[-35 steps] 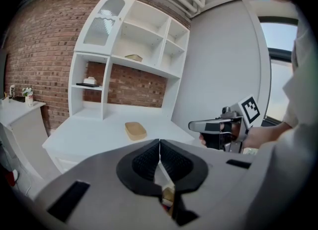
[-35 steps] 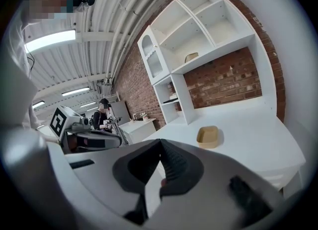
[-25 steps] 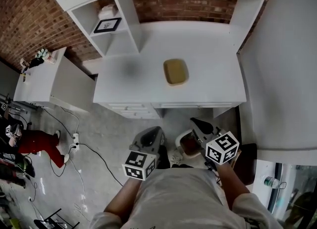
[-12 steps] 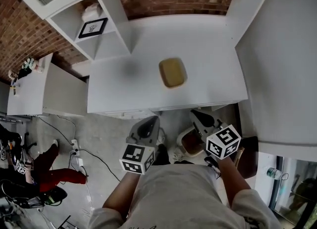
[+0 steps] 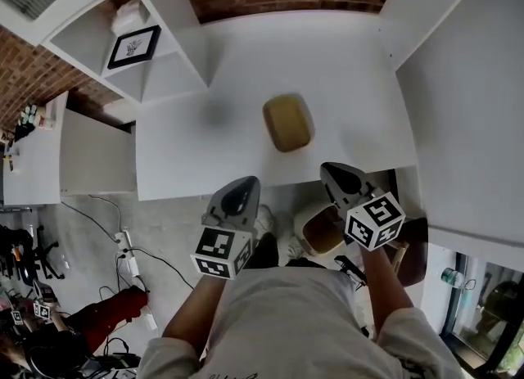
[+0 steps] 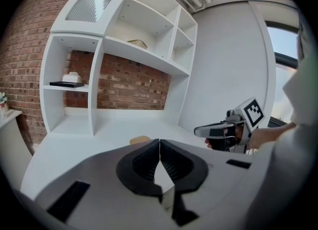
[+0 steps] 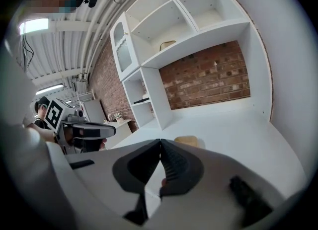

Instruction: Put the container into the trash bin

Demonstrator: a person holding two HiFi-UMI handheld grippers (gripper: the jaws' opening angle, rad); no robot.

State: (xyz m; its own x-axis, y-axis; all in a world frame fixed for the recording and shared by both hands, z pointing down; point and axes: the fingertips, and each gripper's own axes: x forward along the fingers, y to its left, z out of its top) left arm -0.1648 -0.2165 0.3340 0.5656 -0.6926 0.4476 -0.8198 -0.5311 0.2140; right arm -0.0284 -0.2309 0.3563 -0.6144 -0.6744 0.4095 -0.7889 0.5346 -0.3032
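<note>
**Both tongs shut and empty, container on the desk**

The tan container lies flat on the white desk, near its front edge. From above only its rounded top shows, and whether it is lidded or open cannot be told.

The left gripper and the right gripper are held side by side at the desk's front edge, one to each side of the container. Neither touches it. In each gripper's own view the two jaws are pressed together, tip to tip, with nothing between them.

In the left gripper view the container is a mere tan sliver above the gripper's body, the rest hidden behind it. In the right gripper view a little more of the container shows, just right of the jaw tips.

The bin stands on the floor below the desk's edge. Its brown inside is partly covered by the right gripper and its marker cube, and neither gripper view shows it.

A frame sits in a shelf compartment at left; its picture is too small to read.
</note>
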